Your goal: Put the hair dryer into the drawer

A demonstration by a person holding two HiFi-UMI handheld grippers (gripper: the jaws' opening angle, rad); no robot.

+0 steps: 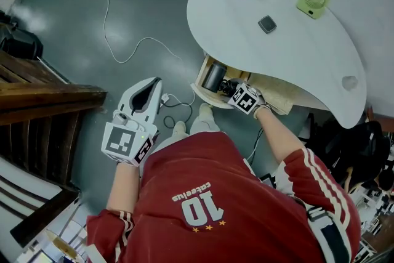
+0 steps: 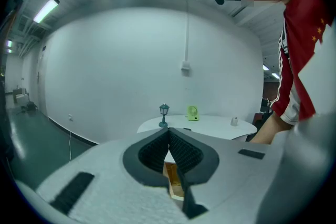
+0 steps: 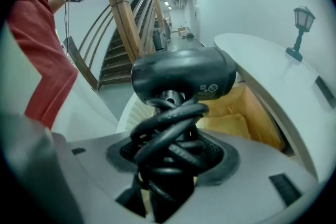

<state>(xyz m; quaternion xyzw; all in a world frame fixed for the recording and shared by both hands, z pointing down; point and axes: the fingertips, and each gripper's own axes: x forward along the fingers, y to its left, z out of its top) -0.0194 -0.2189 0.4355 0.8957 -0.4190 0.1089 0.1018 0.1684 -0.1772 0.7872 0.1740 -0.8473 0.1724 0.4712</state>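
The black hair dryer [image 3: 184,78], its cord wound round the handle, hung over the open wooden drawer [image 3: 260,113] beneath the white surface [image 1: 295,52], gripped at the handle by the right gripper's [image 3: 168,165] jaws. The left gripper [image 2: 169,134] was well apart from it, jaws closed on nothing.
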